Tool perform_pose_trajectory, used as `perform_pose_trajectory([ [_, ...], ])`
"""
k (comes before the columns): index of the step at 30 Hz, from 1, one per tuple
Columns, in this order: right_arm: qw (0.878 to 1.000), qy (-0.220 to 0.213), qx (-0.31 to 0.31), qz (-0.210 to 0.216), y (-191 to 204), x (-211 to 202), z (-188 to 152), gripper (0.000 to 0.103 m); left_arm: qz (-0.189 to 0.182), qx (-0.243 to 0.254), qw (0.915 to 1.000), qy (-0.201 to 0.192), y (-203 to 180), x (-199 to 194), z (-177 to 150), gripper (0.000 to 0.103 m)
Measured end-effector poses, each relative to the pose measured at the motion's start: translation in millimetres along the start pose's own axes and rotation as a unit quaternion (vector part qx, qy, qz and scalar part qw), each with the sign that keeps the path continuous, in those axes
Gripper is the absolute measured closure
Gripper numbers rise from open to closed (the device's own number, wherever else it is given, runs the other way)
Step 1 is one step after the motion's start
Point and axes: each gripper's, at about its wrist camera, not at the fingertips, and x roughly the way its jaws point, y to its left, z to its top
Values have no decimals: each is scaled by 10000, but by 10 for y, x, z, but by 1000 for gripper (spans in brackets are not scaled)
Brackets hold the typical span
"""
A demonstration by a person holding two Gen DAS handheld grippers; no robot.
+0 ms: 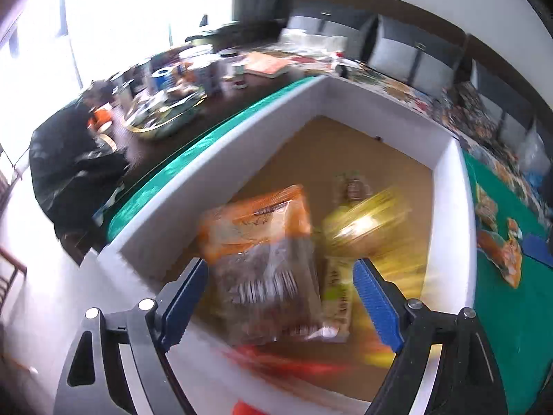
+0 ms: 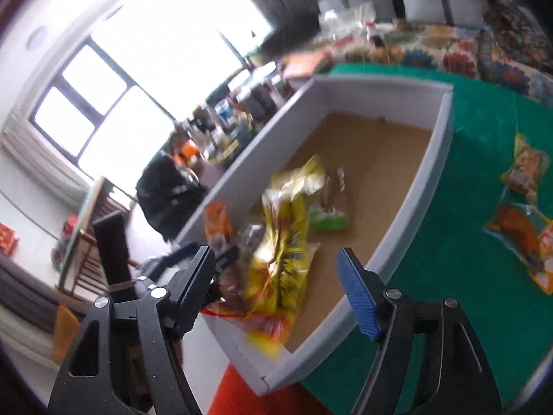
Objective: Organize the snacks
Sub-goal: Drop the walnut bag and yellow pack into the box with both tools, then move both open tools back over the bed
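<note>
A white box (image 1: 214, 159) with a brown floor stands on the green cloth; it also shows in the right wrist view (image 2: 408, 190). Inside lie an orange-and-clear snack bag (image 1: 262, 252), a yellow packet (image 1: 366, 221) and a green-and-white packet (image 1: 337, 287). My left gripper (image 1: 280, 297) is open above the orange bag, not touching it. My right gripper (image 2: 276, 287) is open over the box's near end, above the yellow packet (image 2: 283, 242). The green packet (image 2: 328, 216) lies beyond. Two more snack bags (image 2: 522, 235) lie on the cloth to the right.
A cluttered dark table (image 1: 193, 79) with jars and a tray stands beyond the box. A black bag (image 1: 69, 162) sits on the left. Patterned cushions (image 2: 449, 45) line the back. An orange packet (image 1: 501, 252) lies on the green cloth (image 2: 466, 242) right of the box.
</note>
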Motion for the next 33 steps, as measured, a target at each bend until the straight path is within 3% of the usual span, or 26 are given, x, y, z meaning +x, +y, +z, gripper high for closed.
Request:
perform_pose_trajectory([
  [4,9993,-284,249,-1,-198,-168,-170,27,-252,-278,9993,-14,6,-72,-126,18],
  [7,9945,-573,-83,-873,-566,-441,-475,27,-766,-130,9969,-98,-275,-200,-183,18],
  [9,9819,-628,-220,-1773,-946,-533,-776,27,-1234,51,9922,-150,-594,-322,-250,18],
  [11,9597,-482,-89,-2768,-1486,-626,-1181,27,-1735,298,9842,-189,-991,-461,-367,11],
  [13,9404,-369,341,-3363,-1997,-809,-1568,27,-2078,555,9764,-195,-1414,-556,-479,0],
  [16,9132,-500,924,-3938,-2571,-1199,-2020,27,-2497,1101,9620,65,-2121,-491,-766,0],
  [20,8734,-799,1386,-4600,-3098,-1626,-2333,27,-2374,1725,9539,624,-2828,-44,-1142,0],
  [23,8616,-1066,1649,-4681,-3376,-1887,-2453,24,-1907,1918,9598,754,-3131,378,-1263,0],
  [28,8673,-1218,1895,-4440,-3526,-1972,-2441,16,-1427,1881,9695,656,-3303,877,-1246,1],
  [29,8673,-1200,1884,-4448,-3526,-1963,-2431,15,-1314,1931,9711,485,-3324,907,-1233,1],
  [33,8665,-1195,1887,-4464,-3524,-1970,-2455,14,-1108,2204,9689,215,-3402,980,-1281,0],
])
